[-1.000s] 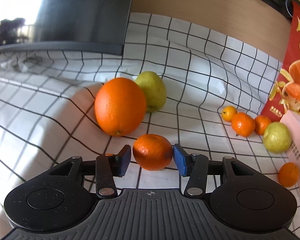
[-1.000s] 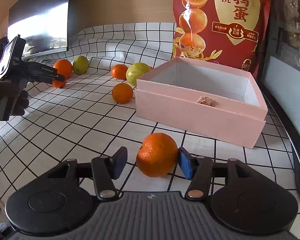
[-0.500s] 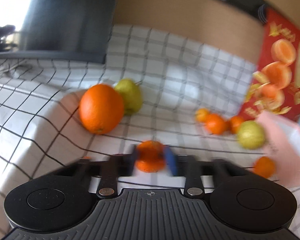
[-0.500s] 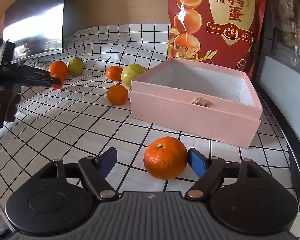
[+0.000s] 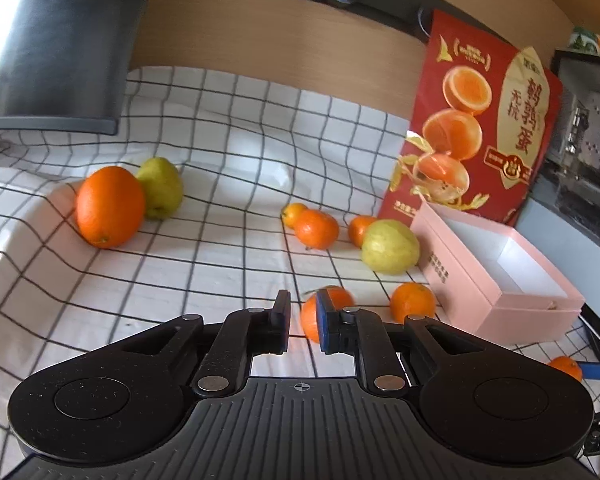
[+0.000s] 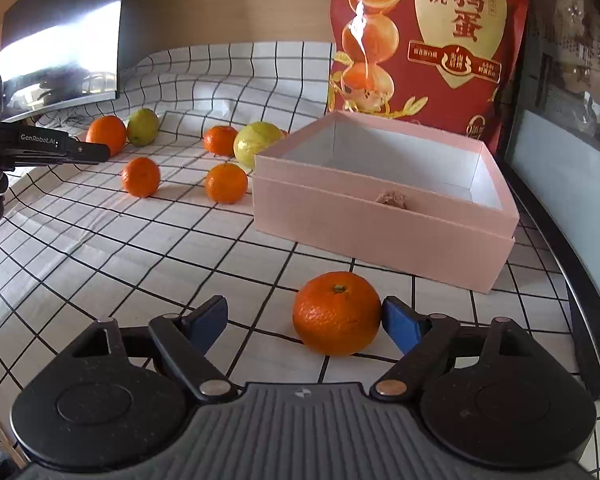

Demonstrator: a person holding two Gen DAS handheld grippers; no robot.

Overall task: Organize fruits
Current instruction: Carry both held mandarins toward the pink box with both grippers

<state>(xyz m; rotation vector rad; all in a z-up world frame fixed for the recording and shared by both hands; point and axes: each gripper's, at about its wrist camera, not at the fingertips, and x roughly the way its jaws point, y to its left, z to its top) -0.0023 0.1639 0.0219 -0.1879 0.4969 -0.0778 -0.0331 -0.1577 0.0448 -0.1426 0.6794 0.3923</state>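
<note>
The left gripper (image 5: 303, 322) is clenched on nothing, a mandarin (image 5: 332, 300) lying beyond its tips. The right gripper (image 6: 302, 320) is opening, its pads off the tangerine (image 6: 336, 312) between them on the checked cloth (image 6: 140, 248).

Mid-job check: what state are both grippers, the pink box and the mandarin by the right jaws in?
left gripper, shut, nothing between its jaws.
right gripper, jaws opening, mandarin between them, not gripped.
mandarin, resting on the checked cloth, stem up.
pink box, open-topped, no fruit inside.
red bag, standing upright behind the box.
</note>
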